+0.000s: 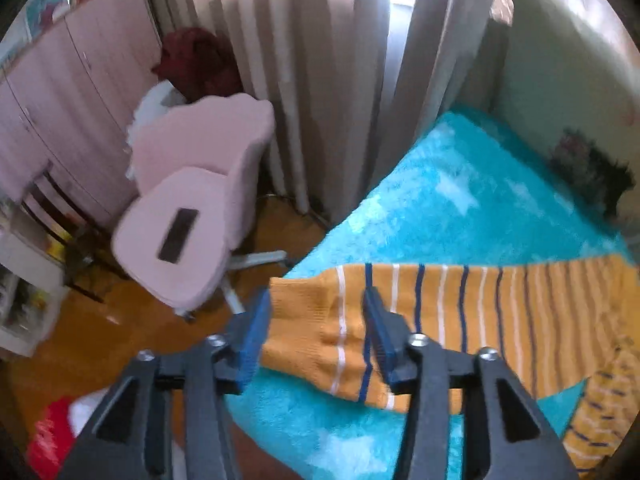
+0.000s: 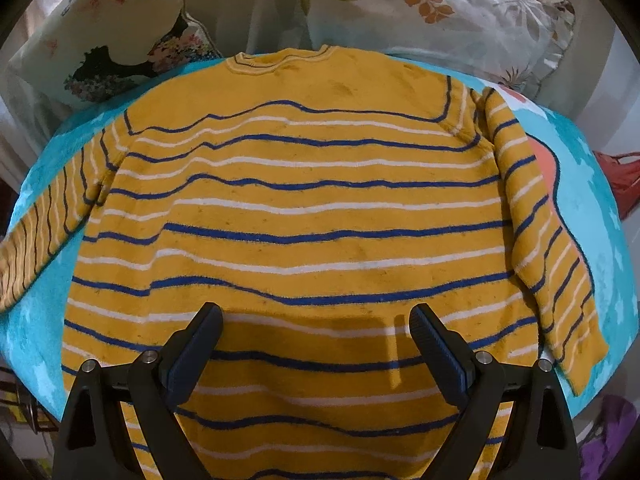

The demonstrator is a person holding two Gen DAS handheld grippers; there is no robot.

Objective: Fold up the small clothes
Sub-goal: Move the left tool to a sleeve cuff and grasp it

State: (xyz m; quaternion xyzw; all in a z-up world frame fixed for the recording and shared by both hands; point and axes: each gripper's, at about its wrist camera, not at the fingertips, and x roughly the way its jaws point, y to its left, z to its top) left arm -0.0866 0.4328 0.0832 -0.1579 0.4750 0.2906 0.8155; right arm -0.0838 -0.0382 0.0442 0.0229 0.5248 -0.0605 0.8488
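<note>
A turquoise fleece blanket (image 2: 592, 208) carries the yellow striped sweater (image 2: 296, 208) spread flat, its left sleeve (image 1: 460, 320) stretched outward, the right gripper (image 2: 316, 344) angled steeply down over the hem, released, and the left gripper (image 1: 316, 328) tilted down, jaws parted astride the cuff.

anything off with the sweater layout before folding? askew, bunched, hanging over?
Mostly fine: the sweater lies flat on the teal blanket. One oddity: the sleeves are uneven. The one by the left gripper stretches straight out, its cuff at the blanket's edge; the other sleeve angles down along the body.
</note>
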